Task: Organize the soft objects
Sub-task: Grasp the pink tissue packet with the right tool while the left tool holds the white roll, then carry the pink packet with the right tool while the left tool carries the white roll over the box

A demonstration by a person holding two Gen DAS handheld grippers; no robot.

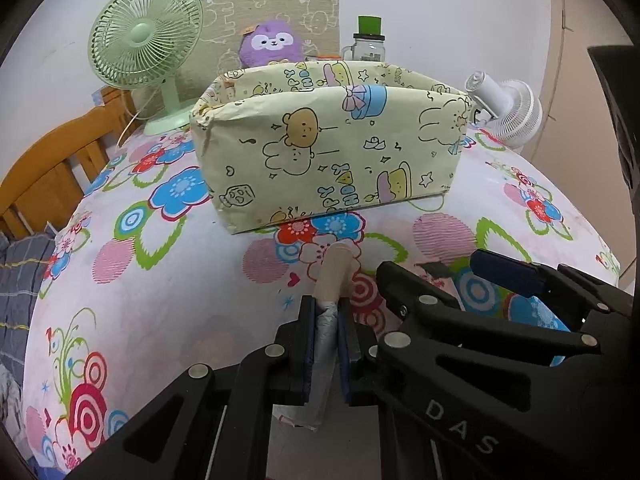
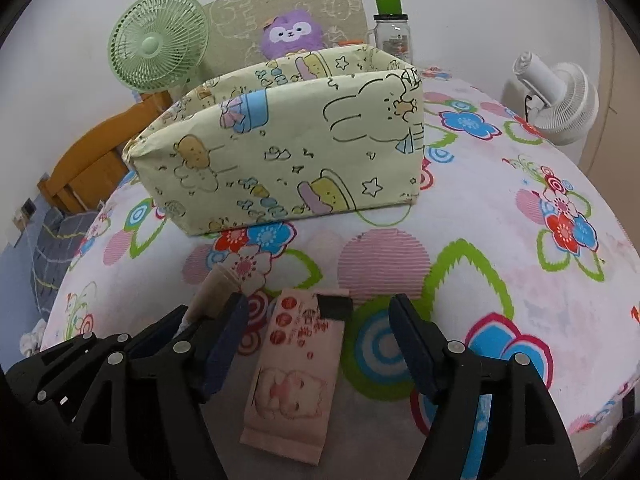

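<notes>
A big yellow box (image 1: 328,144) with bears and bunnies drawn on it sits on the flowery cloth (image 1: 168,280), and everything else can be told from that box. In front of the box, close to the camera, the left claw (image 1: 326,354) is pinched tight on a rolled grey and tan soft thing (image 1: 330,304), which pokes out past the pads toward the box. The right claw (image 2: 316,344) is in front of the box too, just to the right of the left claw, and its two fingers are spread wide apart. A flat pink packet (image 2: 296,368) with red dots and a baby picture lies on the cloth between those fingers, not touching them. Behind the box peeks a purple plush toy (image 1: 272,44). A green fan (image 1: 146,50) stands behind the box on its left, a bottle with a green lid (image 1: 370,42) behind it on the right, and a white fan (image 1: 508,108) off to its right side.
</notes>
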